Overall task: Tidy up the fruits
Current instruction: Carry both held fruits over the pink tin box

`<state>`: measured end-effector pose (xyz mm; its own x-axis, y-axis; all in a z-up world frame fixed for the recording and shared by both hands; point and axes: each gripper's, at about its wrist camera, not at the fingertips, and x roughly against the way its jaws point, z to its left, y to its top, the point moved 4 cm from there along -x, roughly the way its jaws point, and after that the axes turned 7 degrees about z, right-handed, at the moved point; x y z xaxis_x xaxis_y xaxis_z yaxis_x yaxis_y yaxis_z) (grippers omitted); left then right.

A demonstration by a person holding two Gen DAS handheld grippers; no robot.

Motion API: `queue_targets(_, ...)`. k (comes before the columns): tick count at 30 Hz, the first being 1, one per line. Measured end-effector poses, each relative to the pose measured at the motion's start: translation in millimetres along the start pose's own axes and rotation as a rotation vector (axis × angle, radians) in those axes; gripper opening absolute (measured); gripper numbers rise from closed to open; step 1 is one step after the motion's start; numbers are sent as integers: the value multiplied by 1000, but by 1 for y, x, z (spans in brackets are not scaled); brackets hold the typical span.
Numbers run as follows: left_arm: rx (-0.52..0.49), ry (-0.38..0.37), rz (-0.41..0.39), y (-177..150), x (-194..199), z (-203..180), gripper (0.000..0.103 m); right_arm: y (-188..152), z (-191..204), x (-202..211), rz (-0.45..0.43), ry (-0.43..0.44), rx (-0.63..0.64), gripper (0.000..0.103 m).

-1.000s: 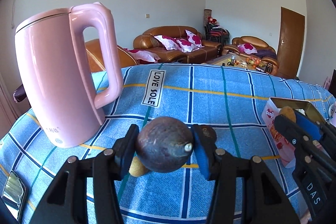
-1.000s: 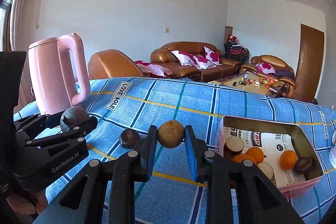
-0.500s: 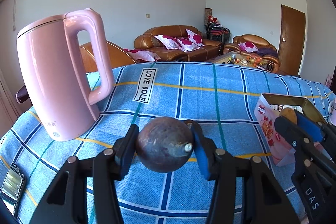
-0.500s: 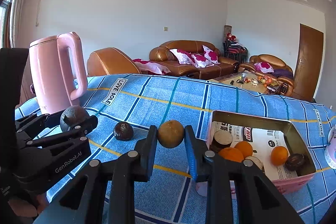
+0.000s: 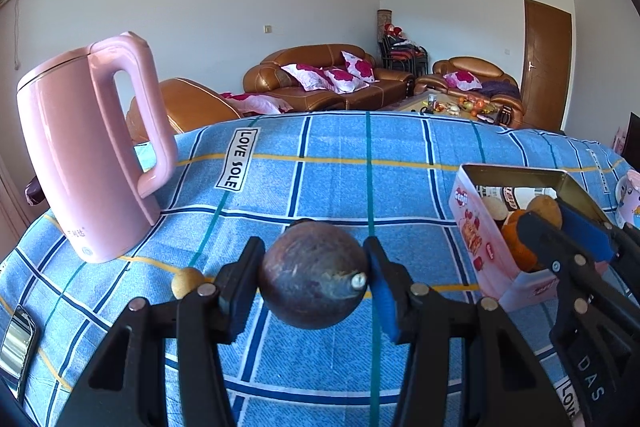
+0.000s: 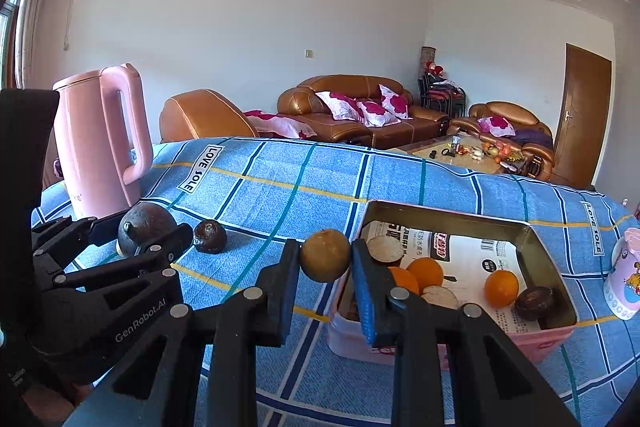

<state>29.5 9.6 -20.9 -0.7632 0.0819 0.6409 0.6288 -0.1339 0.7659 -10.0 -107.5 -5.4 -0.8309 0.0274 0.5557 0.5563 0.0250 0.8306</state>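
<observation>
My left gripper (image 5: 314, 269) is shut on a dark purple-brown round fruit (image 5: 312, 273), held above the blue checked cloth; in the right wrist view the same fruit (image 6: 146, 229) shows at the left. My right gripper (image 6: 325, 257) is shut on a small tan fruit (image 6: 325, 255), just left of the pink tin box (image 6: 452, 337). The box holds oranges (image 6: 501, 287), cut pieces and a dark fruit (image 6: 534, 303). A dark fruit (image 6: 210, 236) lies on the cloth between the grippers. A small tan fruit (image 5: 186, 282) lies on the cloth left of my left fingers.
A tall pink kettle (image 5: 88, 155) stands at the table's left. A phone (image 5: 16, 347) lies near the left edge. A small pink cup (image 6: 624, 279) stands right of the box. Sofas and a coffee table fill the room behind.
Both grippers have moved to the right across the table with their fruits. The kettle has slid left in both views and the box has come closer.
</observation>
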Motion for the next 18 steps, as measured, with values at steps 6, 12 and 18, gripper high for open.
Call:
queue_targets(6,-1,-15,5,0,1,-11,53,-3,-16,2,5,-16,-10,28)
queue_targets(12,-5,-29,13,-1,2,-27,53,-4,-33,4,7,-38,-17,28)
queue_targets(18,-27,-46,20,-1,0,-47,53,-6,-51,3,14,-65,-22,28)
